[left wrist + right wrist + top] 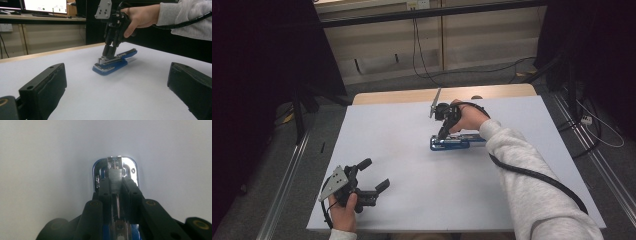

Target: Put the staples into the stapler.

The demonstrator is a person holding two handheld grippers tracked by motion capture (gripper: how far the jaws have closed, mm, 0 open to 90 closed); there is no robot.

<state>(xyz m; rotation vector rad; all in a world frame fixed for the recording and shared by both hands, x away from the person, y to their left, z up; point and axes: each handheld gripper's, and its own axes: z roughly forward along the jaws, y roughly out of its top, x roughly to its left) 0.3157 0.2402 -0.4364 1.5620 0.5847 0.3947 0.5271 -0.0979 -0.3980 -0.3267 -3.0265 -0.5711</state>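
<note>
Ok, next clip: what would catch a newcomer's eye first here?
The blue stapler near the middle of the white table, with the right gripper coming down on it, jaws closed around its metal strip. Then the left gripper, wide open, near the table's front left corner.

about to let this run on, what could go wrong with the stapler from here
The right tongs pinch only the narrow metal staple channel near the front of the blue stapler, so it could slip out or snap shut. The stapler's top is hinged open, so pressing down may tip or skid it on the smooth white table.
</note>
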